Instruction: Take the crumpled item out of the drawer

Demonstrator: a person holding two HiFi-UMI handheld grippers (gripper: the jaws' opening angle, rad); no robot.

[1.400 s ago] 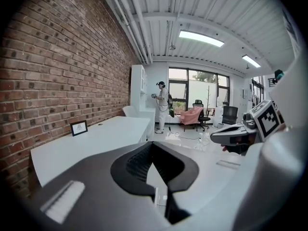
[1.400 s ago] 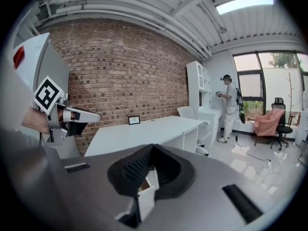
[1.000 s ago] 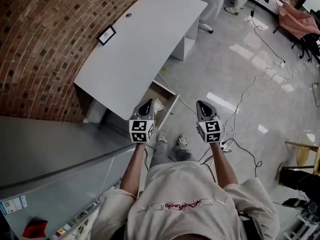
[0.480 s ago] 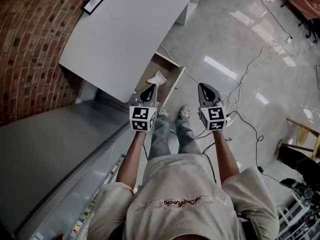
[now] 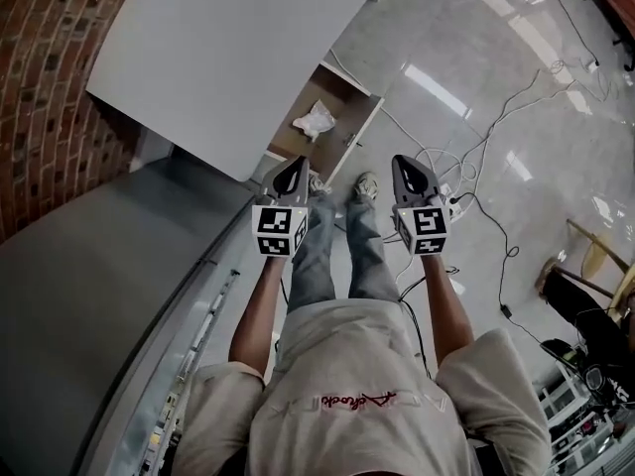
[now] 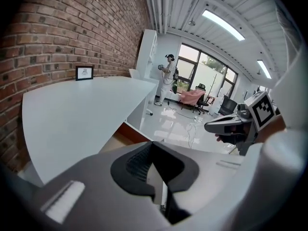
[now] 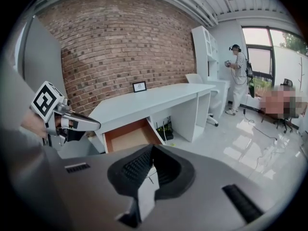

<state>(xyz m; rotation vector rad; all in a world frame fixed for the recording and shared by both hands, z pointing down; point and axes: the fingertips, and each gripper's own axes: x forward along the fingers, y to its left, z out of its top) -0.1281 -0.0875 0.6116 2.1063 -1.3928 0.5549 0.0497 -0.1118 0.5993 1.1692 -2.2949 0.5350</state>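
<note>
Both tongs are shut with nothing between their jaws: the left gripper point(image 5: 294, 168) and the right gripper point(image 5: 408, 162) are held side by side in the air, tips forward. The crumpled item point(image 5: 316, 119), a small white wad, lies inside the open drawer point(image 5: 368, 130), near its middle. It is lumpy with no clear point; its slightly longer side seems to run slantwise across the drawer floor. It sits ahead of the left gripper's tip and forward-left of the right gripper, apart from both. The drawer juts out from under the white desk point(image 5: 228, 58) over the glossy floor point(image 5: 466, 58).
</note>
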